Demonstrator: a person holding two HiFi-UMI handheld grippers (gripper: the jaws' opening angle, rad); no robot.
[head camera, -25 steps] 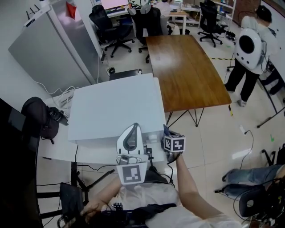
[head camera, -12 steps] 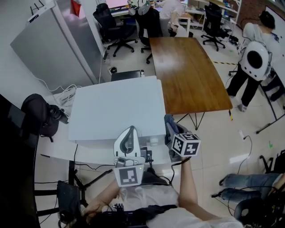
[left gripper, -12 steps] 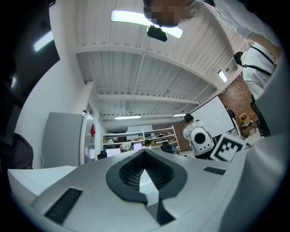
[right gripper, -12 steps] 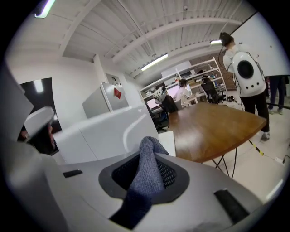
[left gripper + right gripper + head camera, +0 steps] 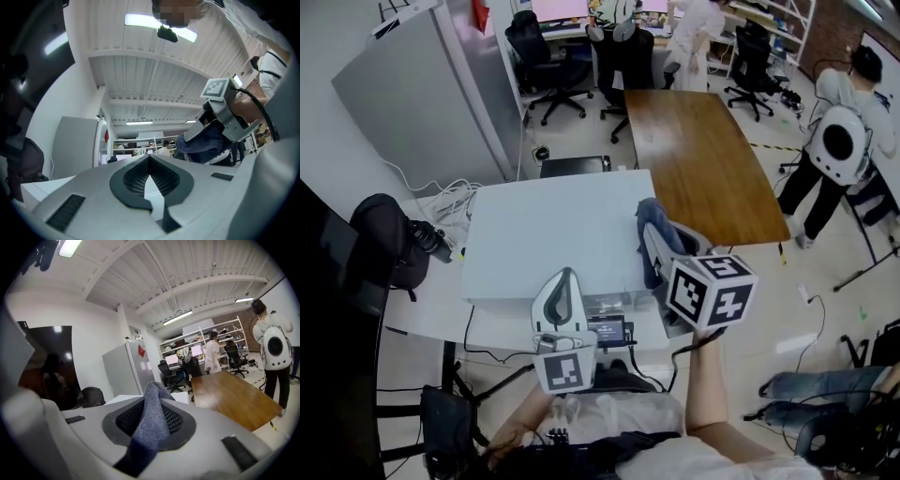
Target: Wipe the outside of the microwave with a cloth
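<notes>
While the right gripper (image 5: 153,405) pinches a soft, knitted blue-grey cloth (image 5: 649,219) by the right edge of the boxy white microwave (image 5: 551,234), the left gripper (image 5: 150,163) has its jaws pressed together, empty.

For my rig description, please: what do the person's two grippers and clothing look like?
The left gripper and the right gripper are pale grey plastic, with tapering jaws lined by dark, mesh-textured pads. The left cube and the right cube are white with black square markers. The person wears a light top; the right forearm is bare.
</notes>
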